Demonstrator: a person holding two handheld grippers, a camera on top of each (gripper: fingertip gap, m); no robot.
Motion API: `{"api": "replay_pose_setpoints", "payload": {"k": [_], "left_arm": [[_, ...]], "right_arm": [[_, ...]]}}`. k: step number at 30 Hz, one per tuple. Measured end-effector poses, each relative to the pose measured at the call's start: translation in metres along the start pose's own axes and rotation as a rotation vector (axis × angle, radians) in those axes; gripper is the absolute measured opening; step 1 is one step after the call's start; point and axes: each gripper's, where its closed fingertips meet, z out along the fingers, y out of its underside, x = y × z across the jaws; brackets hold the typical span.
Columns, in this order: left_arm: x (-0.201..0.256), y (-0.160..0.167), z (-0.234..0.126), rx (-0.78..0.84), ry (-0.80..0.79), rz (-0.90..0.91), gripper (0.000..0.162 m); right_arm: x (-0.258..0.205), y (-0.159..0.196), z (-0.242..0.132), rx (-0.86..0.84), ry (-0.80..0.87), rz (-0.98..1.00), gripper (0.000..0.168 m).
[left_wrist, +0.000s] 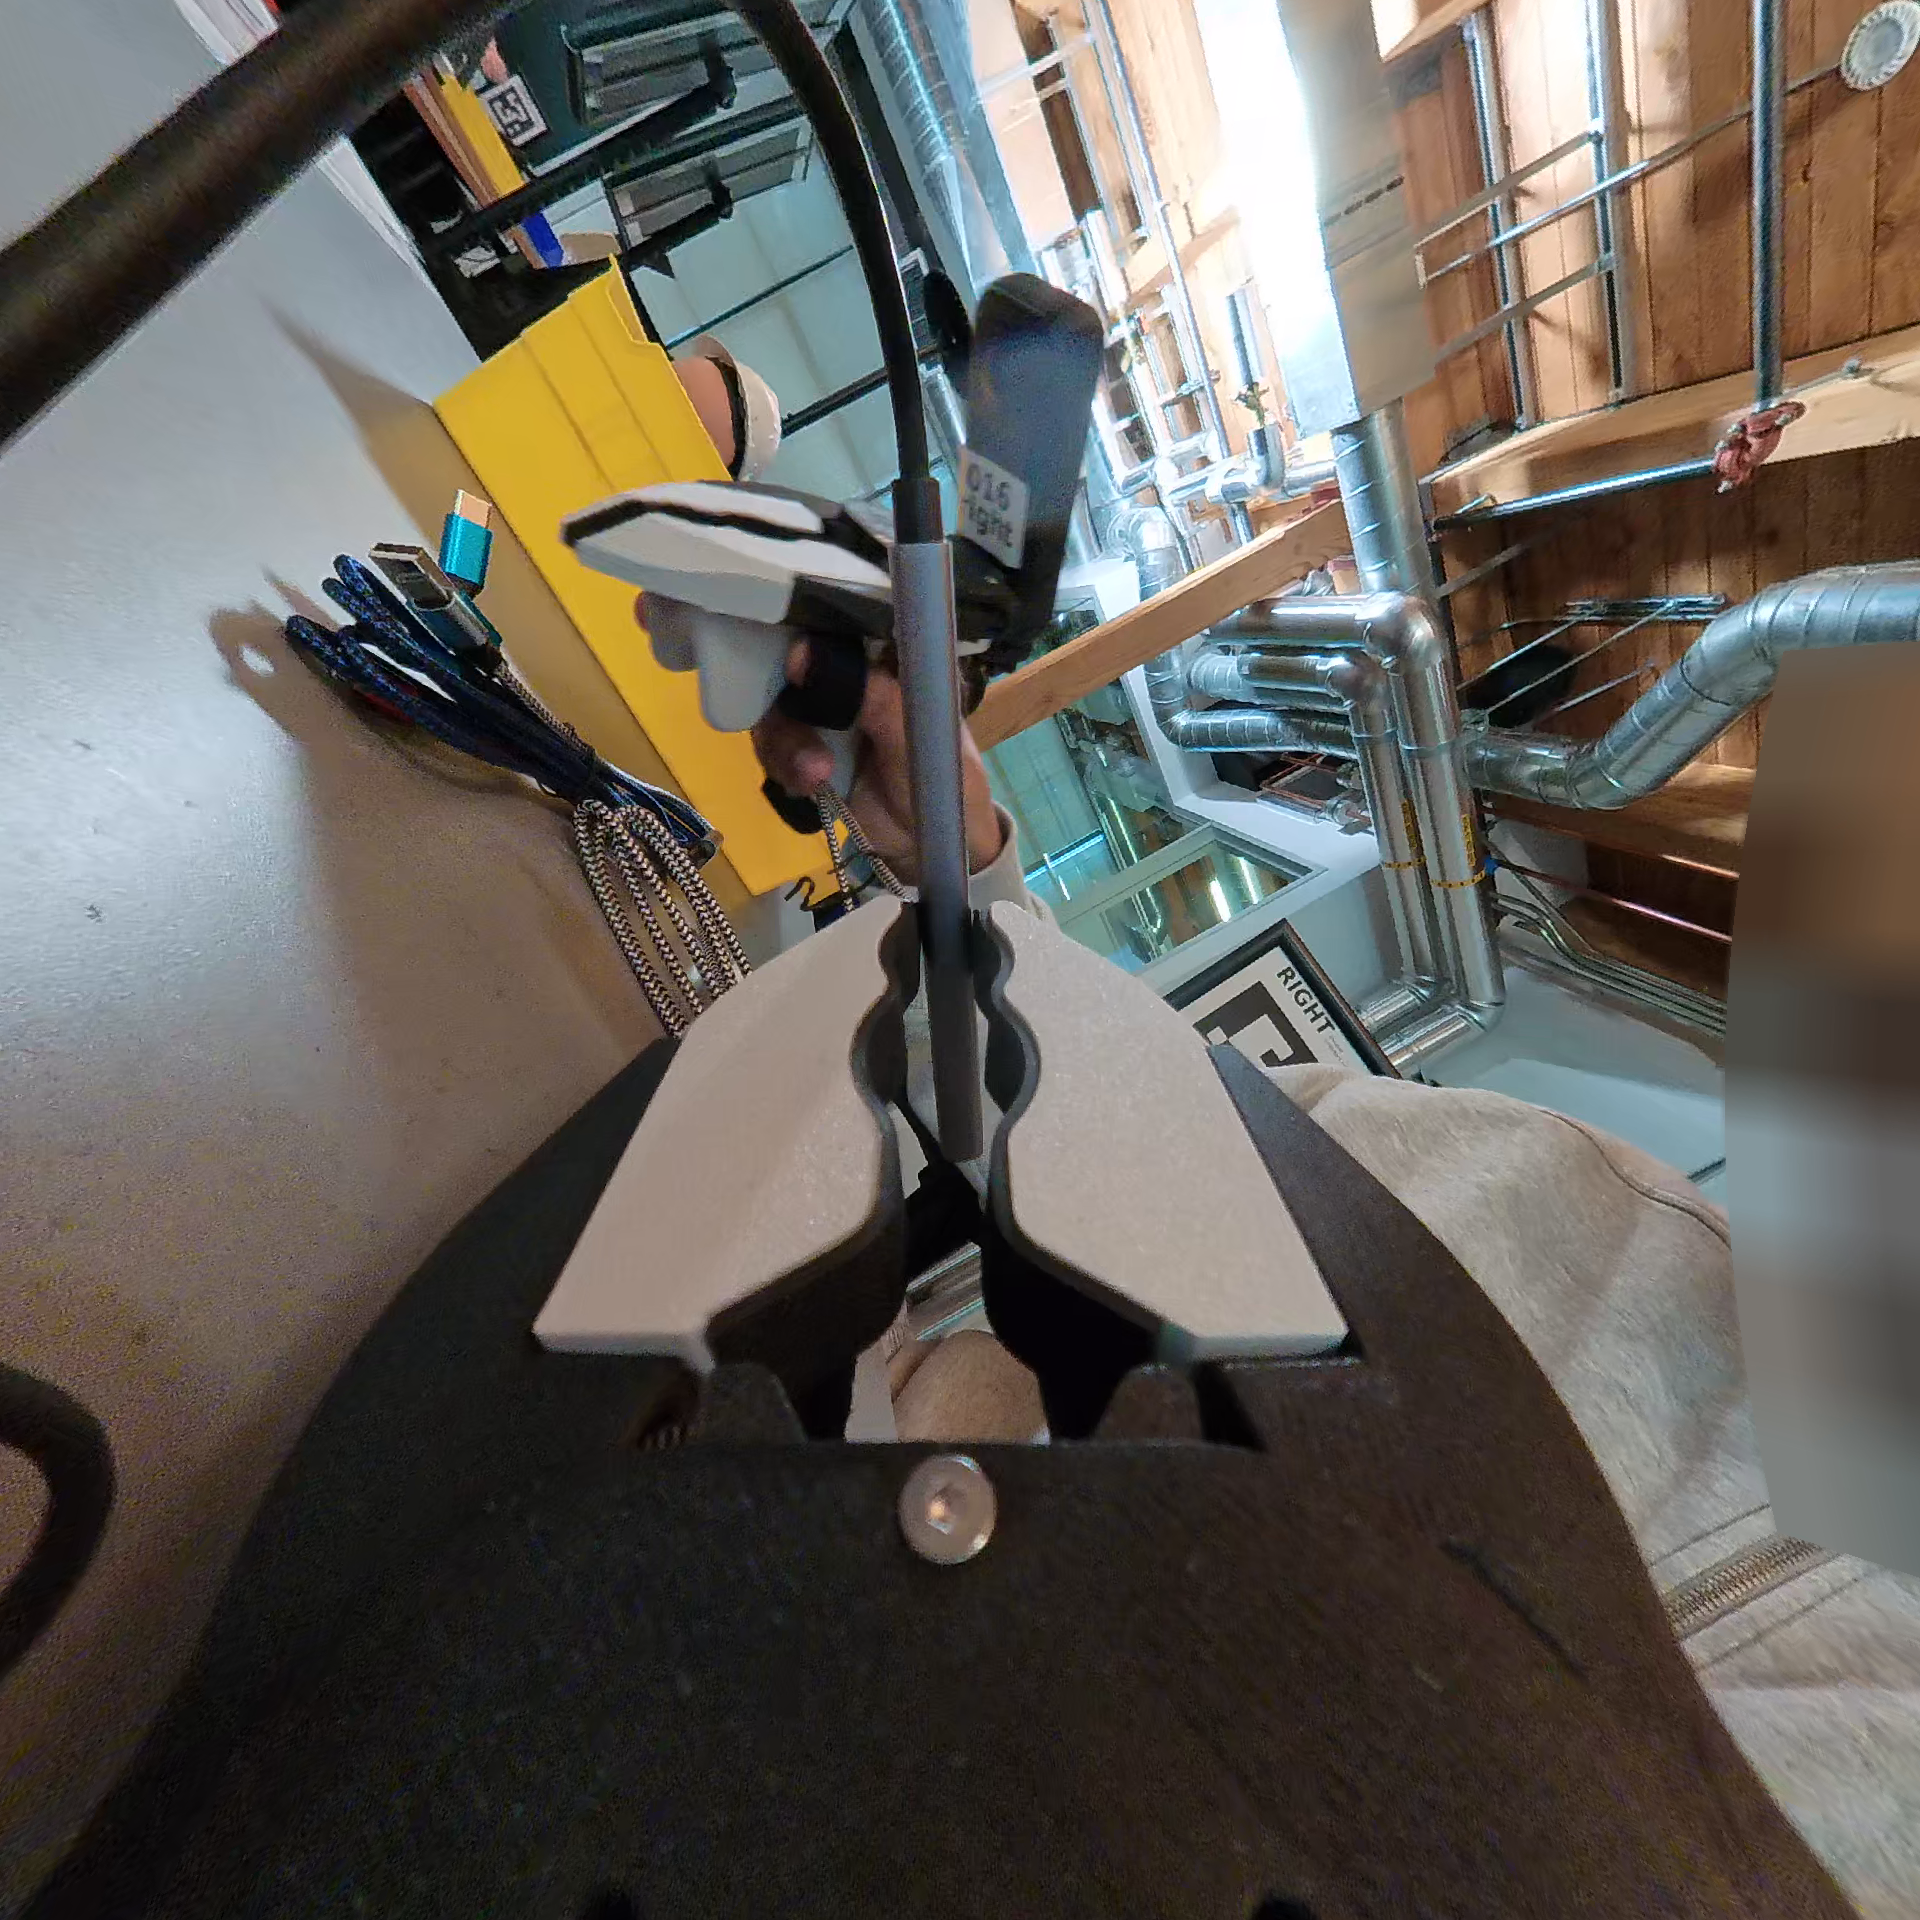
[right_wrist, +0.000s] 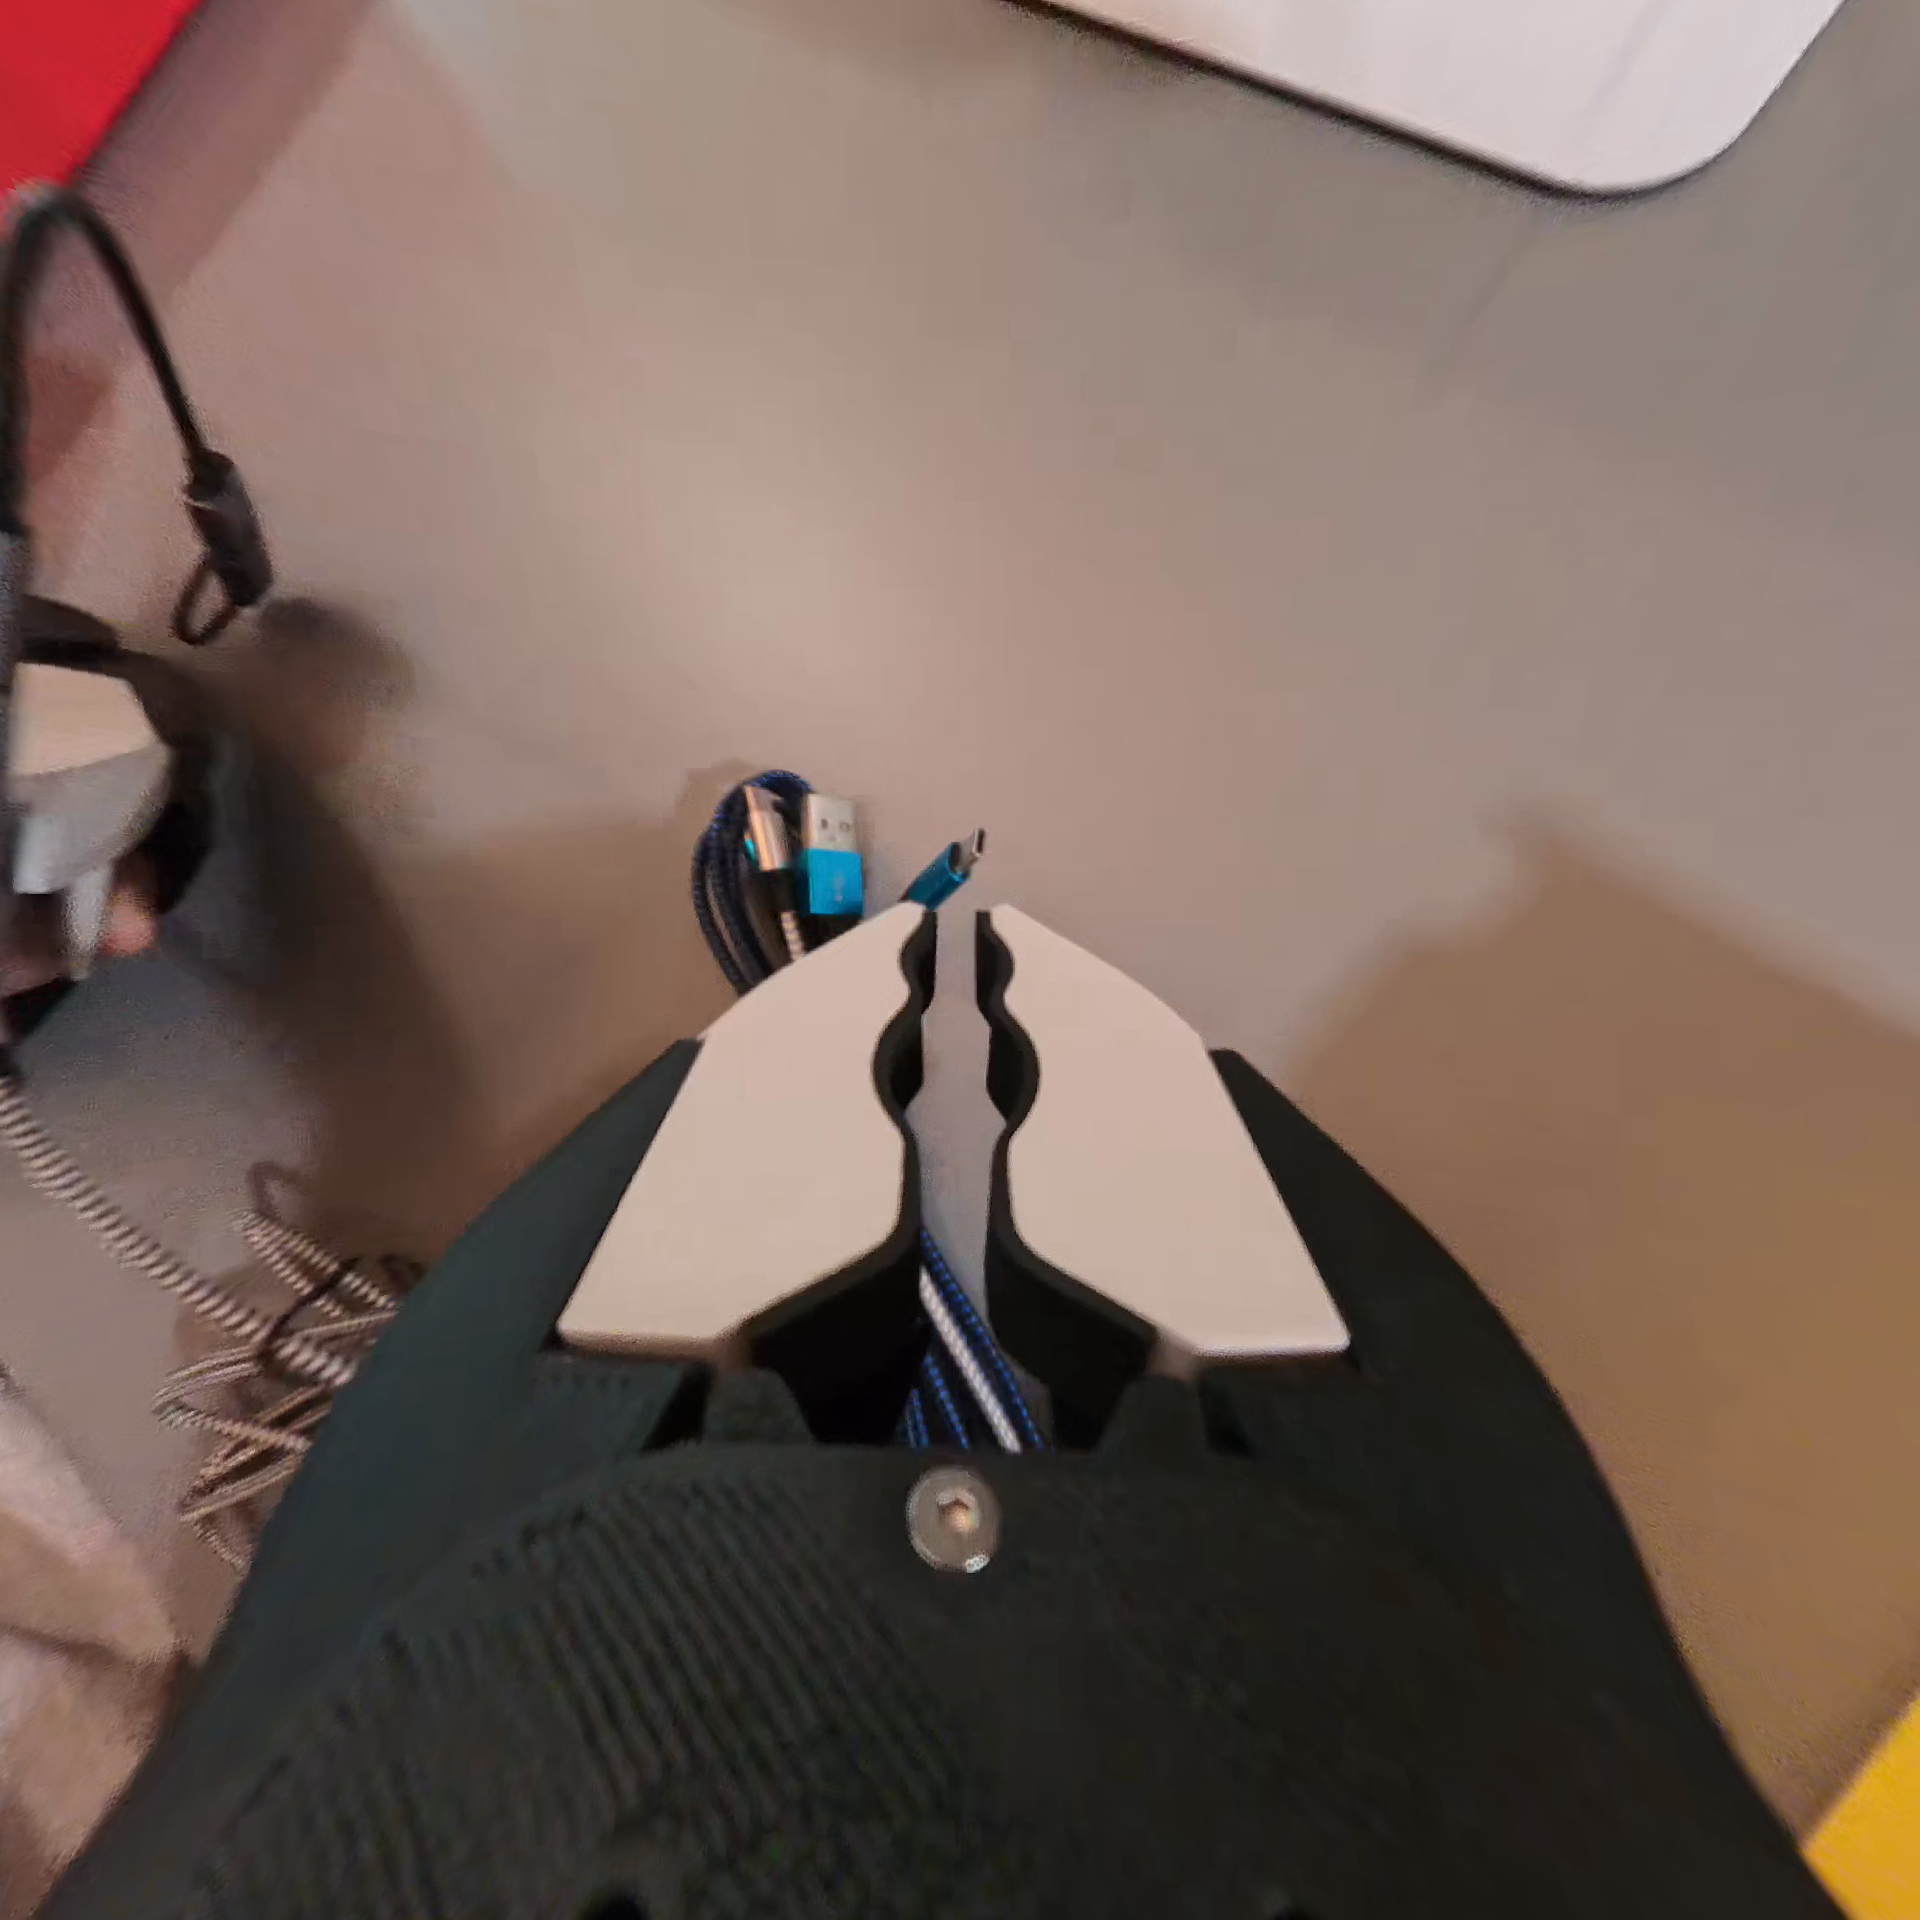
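Observation:
My left gripper is shut on the grey metal plug sleeve of a black cable, which arcs up and away to the left. My right gripper is all but shut, with a thin slit and nothing between the pads. It hovers just above a bundle of blue braided cables with a teal USB plug and a teal USB-C plug. In the left wrist view the right gripper, held by a hand, points at that bundle on the grey table.
A black-and-white braided cable lies coiled beside the blue bundle, and also shows in the right wrist view. A yellow bin stands behind them. A white flat object and a red one lie at the far table edge.

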Motion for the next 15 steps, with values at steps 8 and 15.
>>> {"api": "replay_pose_setpoints", "payload": {"k": [8,15], "left_arm": [[0.000,0.000,0.000,-0.001,0.011,-0.012,0.008],[0.000,0.001,0.001,-0.004,0.010,-0.011,0.008]], "right_arm": [[-0.012,0.018,0.027,-0.053,-0.132,0.117,0.025],[-0.019,0.008,0.028,0.011,-0.231,0.132,0.000]]}}
